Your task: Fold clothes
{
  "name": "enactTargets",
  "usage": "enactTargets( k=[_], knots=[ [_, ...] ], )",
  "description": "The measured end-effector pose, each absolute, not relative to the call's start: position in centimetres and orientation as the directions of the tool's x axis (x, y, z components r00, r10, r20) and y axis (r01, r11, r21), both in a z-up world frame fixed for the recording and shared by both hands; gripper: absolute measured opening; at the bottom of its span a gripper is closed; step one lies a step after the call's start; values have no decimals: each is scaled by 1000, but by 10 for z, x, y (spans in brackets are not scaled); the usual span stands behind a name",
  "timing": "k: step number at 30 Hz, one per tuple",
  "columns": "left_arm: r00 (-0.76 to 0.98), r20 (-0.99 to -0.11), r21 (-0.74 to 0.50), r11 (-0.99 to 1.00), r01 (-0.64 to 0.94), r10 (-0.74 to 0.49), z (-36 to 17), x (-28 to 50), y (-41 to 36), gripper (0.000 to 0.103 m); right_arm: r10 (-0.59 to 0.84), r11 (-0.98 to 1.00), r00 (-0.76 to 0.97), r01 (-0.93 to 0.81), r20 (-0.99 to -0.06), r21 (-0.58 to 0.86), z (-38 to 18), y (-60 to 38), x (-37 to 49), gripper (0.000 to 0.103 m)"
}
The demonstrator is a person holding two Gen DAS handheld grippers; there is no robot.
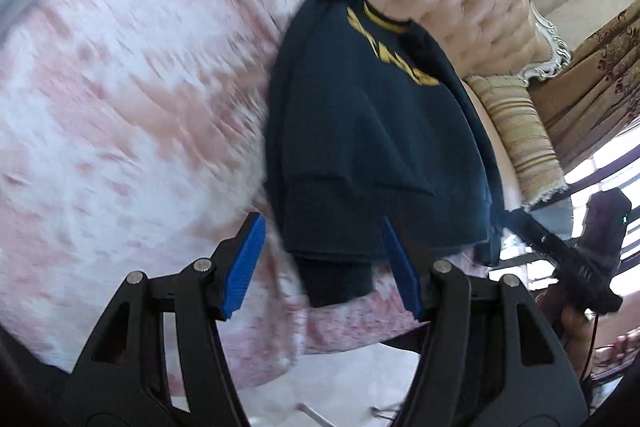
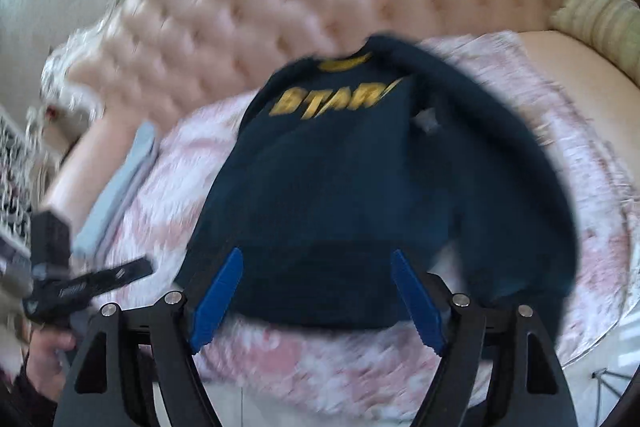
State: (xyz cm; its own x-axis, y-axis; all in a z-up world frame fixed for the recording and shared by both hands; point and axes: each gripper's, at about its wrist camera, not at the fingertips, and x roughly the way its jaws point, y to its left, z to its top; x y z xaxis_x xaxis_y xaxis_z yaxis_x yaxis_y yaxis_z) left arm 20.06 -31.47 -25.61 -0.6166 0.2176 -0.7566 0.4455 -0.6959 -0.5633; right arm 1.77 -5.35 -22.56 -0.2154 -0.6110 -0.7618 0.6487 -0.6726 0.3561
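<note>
The dark navy sweatshirt with yellow lettering [image 2: 340, 195] is lying on the pink-and-white patterned bedspread [image 1: 120, 107], sleeves seemingly already folded inward. The left gripper [image 1: 324, 263] and right gripper [image 2: 316, 299] are hovering wide open and empty near its hem, so the lengthwise fold is probably still waiting.

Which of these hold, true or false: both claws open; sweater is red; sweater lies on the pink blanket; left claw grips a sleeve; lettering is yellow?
1. Both claws open: true, left claw and right claw stand spread.
2. Sweater is red: false, dark navy.
3. Sweater lies on the pink blanket: true.
4. Left claw grips a sleeve: false, it holds nothing.
5. Lettering is yellow: true.
</note>
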Motion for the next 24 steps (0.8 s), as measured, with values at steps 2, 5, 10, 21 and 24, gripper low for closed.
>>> enactTargets(
  k=[2, 5, 10, 21, 24],
  knots=[
    [-596, -767, -570, -682, 458, 240, -267, 188, -311, 63, -619, -685, -218, 620, -754, 383, -225, -46, 20, 78],
    [-566, -779, -567, -691, 449, 270, -274, 174, -298, 13, -631, -712, -229, 549, -741, 437, -223, -25, 17, 80],
    [-659, -700, -626, -681, 379, 276, -230, 179, -284, 13, -684, -720, -209, 350, -699, 600, -238, 18, 0, 80],
    [-723, -631, -619, -744, 251, 282, -137, 139, -271, 13, -905, -417, -24, -145, -424, 897, -306, 12, 12, 80],
    [-732, -620, -615, -754, 231, 282, -129, 131, -267, 13, -937, -321, -70, -216, -343, 922, -312, 2, 18, 81]
  ],
)
